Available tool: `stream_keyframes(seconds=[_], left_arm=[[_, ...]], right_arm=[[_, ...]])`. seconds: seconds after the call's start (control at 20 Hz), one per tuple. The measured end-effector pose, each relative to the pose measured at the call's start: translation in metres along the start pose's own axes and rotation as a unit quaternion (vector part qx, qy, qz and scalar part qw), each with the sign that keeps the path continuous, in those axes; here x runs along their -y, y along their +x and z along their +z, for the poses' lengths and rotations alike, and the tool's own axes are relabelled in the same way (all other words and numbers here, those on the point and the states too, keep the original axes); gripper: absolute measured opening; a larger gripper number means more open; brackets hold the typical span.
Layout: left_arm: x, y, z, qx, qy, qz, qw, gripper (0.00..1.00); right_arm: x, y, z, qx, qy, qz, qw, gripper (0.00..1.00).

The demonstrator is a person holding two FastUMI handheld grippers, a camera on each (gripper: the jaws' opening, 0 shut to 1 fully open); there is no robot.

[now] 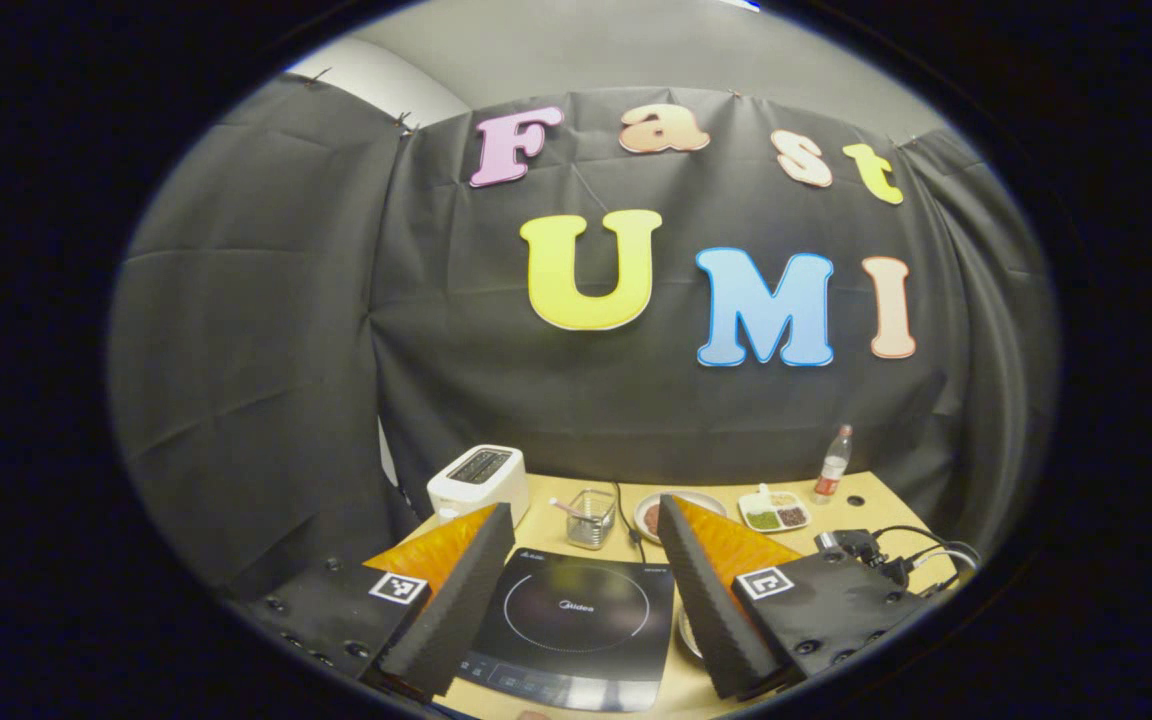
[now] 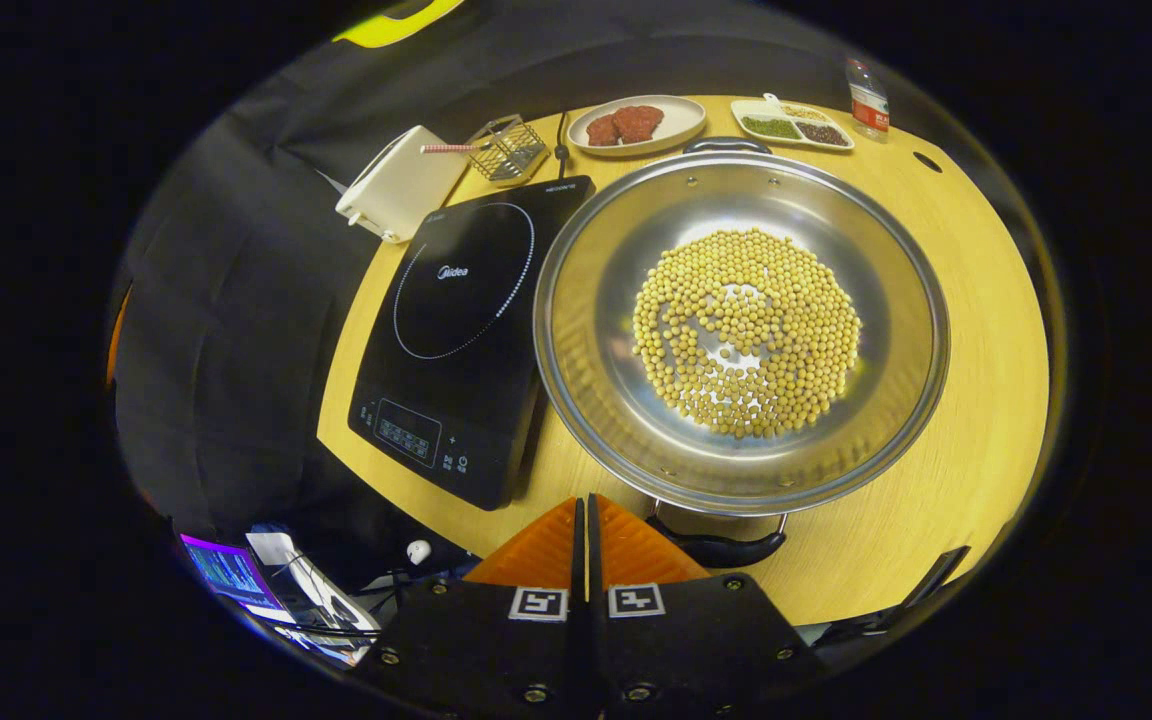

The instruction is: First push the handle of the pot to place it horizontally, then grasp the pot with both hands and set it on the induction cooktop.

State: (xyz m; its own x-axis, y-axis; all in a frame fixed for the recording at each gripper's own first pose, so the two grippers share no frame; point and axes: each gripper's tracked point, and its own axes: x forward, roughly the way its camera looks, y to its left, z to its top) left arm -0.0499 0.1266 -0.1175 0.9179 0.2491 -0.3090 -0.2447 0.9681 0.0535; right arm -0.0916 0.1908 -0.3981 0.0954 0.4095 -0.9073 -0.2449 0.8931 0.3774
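Note:
In the right gripper view a wide steel pot (image 2: 616, 250) holding yellow beans (image 2: 746, 330) sits on the wooden table (image 2: 976, 330). One dark handle (image 2: 721, 548) points toward me and the other handle (image 2: 726, 145) points away. The black induction cooktop (image 2: 456, 330) lies just left of the pot. My right gripper (image 2: 582, 500) is shut with nothing in it, its tips just left of the near handle. In the left gripper view my left gripper (image 1: 586, 507) stands open above the cooktop (image 1: 576, 615), which lies between its fingers.
Along the table's back stand a white toaster (image 2: 396, 185), a wire basket (image 2: 506, 148), a plate of meat (image 2: 636, 122), a divided dish (image 2: 791, 125) and a bottle (image 2: 868, 98). Cables (image 1: 896, 550) lie at the table's right. A lit screen (image 2: 231, 575) sits below the table's near edge.

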Motion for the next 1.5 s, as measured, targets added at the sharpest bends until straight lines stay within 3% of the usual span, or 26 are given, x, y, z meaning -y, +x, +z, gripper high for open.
stream_keyframes(seconds=[0.1, 0.2, 0.55, 1.5], left_arm=[[-0.003, -0.002, -0.002, -0.005, 0.0, 0.005, 1.0, 0.93], [-0.006, -0.004, -0.004, -0.009, 0.0, 0.009, 1.0, 1.0], [0.005, -0.002, -0.001, -0.011, 0.006, 0.0, 1.0, 0.97], [0.058, 0.007, 0.003, -0.011, 0.011, -0.055, 0.998, 1.0]], right_arm=[[0.004, 0.009, -0.001, -0.002, 0.01, -0.006, 1.0, 0.01], [0.011, 0.016, -0.002, -0.004, 0.021, -0.013, 1.0, 0.01], [0.014, 0.027, -0.002, 0.001, 0.096, 0.017, 0.995, 0.0], [0.088, 0.005, -0.02, 0.018, 0.166, -0.029, 0.986, 0.0]])
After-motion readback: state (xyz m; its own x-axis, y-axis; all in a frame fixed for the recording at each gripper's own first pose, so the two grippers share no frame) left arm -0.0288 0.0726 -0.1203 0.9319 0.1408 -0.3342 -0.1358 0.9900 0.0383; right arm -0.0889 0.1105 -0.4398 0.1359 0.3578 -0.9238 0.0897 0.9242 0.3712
